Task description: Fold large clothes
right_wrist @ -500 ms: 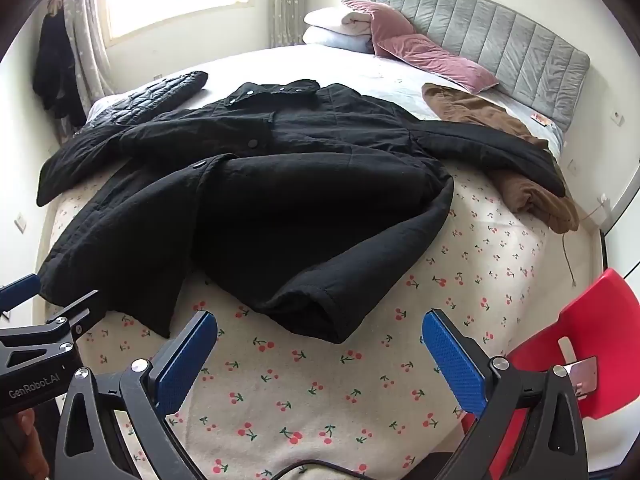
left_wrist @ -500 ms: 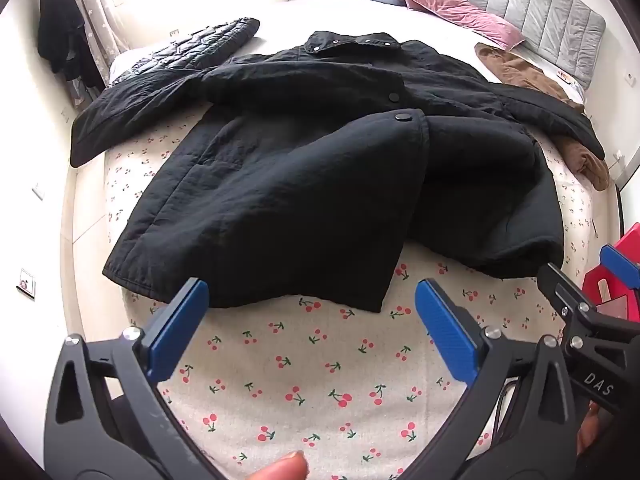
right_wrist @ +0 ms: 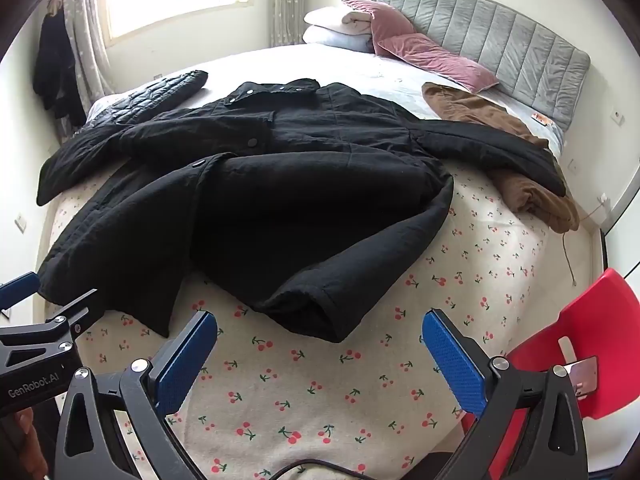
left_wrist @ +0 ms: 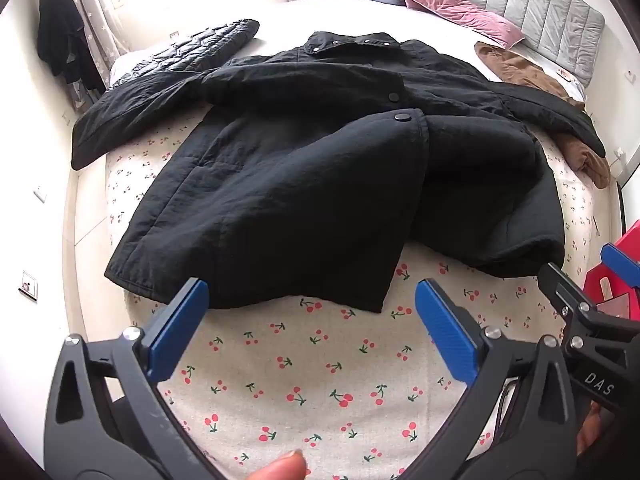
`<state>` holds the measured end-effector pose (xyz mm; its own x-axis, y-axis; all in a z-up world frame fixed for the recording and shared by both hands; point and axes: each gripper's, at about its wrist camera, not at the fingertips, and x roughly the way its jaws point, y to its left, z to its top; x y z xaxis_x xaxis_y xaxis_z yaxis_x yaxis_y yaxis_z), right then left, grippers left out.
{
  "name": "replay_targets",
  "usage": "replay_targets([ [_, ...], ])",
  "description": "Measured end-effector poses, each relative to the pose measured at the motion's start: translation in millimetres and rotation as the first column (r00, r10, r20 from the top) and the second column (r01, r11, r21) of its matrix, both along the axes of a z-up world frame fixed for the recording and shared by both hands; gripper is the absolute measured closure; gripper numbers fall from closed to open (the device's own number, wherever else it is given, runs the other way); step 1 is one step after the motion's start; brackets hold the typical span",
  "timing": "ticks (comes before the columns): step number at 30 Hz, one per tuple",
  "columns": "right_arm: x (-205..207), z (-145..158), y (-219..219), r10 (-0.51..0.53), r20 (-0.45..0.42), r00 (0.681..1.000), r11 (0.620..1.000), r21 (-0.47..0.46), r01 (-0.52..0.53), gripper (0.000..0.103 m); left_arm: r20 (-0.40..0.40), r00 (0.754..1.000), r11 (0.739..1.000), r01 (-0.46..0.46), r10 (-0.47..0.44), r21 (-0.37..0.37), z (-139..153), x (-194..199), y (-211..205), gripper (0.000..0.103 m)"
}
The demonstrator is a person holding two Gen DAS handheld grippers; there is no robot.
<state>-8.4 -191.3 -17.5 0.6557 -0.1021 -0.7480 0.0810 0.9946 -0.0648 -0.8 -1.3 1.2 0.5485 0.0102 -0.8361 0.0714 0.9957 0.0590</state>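
Observation:
A large black quilted coat (left_wrist: 312, 168) lies spread face up on the bed, collar far, hem near, both sleeves out to the sides; it also shows in the right wrist view (right_wrist: 288, 200). Its front panels overlap unevenly and the right hem corner is bunched. My left gripper (left_wrist: 312, 320) is open and empty, just short of the coat's near hem. My right gripper (right_wrist: 320, 344) is open and empty, just short of the bunched hem corner. Each gripper shows at the edge of the other's view.
The bed has a cherry-print sheet (left_wrist: 320, 380). A brown garment (right_wrist: 520, 160) lies at the right under the coat's sleeve. A black puffer jacket (right_wrist: 160, 92) lies at the far left. Pillows (right_wrist: 360, 28) and a grey headboard are at the back. A red chair (right_wrist: 580, 344) stands at the right.
Both grippers have moved slightly lower and nearer to the coat's hem. The coat has not moved.

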Motion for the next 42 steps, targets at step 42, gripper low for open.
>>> replay_targets([
  [42, 3.5, 11.8, -11.8, -0.021, 0.014, 1.0, 1.0, -0.007, 0.021, 0.0, -0.006, 1.0, 1.0, 0.004, -0.003, 0.018, -0.8, 7.9, -10.3, 0.0],
])
